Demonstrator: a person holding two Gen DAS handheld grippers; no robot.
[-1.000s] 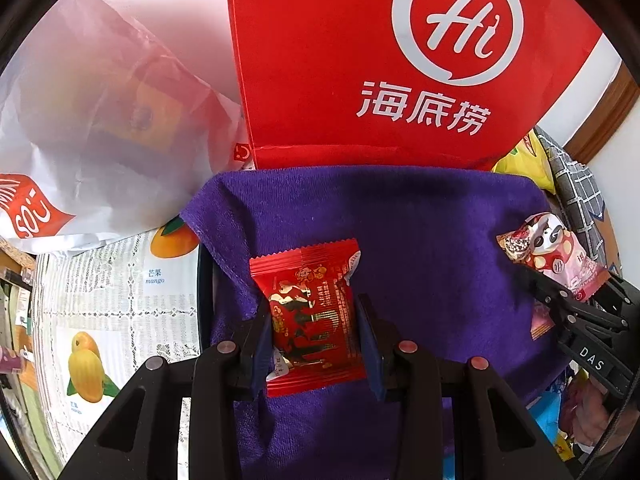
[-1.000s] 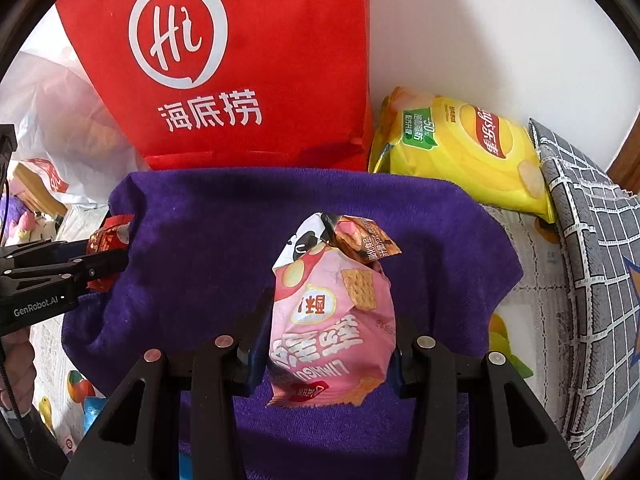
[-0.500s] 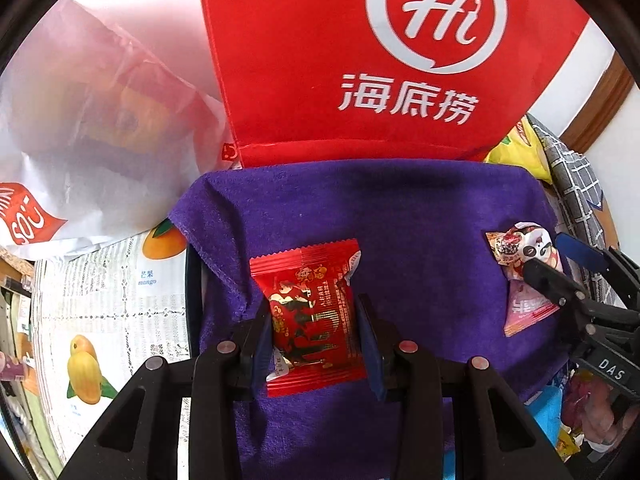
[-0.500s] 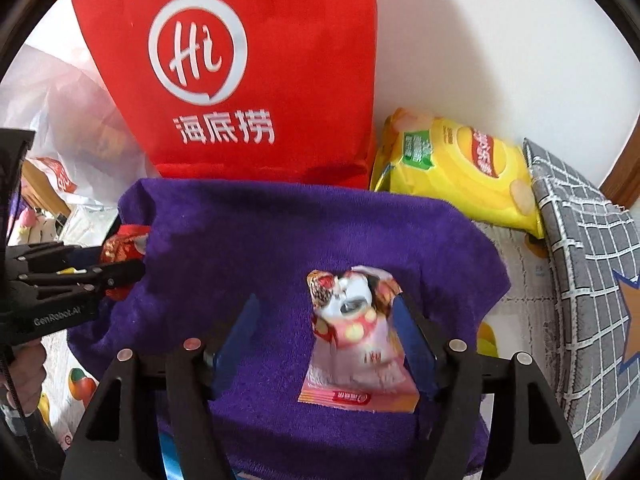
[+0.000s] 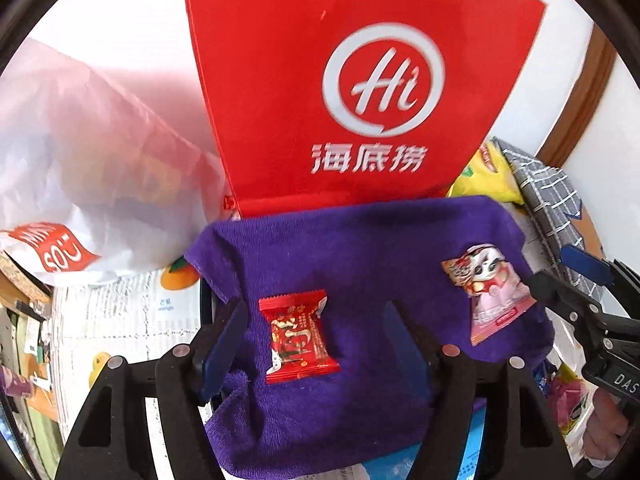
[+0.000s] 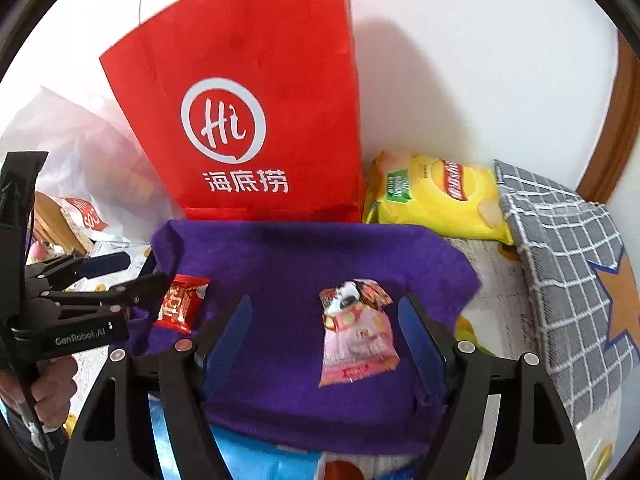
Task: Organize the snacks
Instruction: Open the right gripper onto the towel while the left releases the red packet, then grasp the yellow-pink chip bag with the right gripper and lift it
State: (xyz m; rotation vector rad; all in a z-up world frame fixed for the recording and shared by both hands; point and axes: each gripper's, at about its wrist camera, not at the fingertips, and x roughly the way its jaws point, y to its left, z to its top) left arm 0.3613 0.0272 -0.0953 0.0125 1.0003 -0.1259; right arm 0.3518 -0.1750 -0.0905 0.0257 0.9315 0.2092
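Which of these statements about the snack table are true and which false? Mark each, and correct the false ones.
1. The red snack packet lies on the purple towel. True.
2. The left tool is clamped on the red packet. False: its jaws have just been opening and stand clear of it.
3. The pink snack packet lies between the right tool's open jaws. True.
4. The red paper bag lies flat on the towel. False: it stands upright behind it.
5. The yellow chip bag is on the towel. False: it lies beside it.
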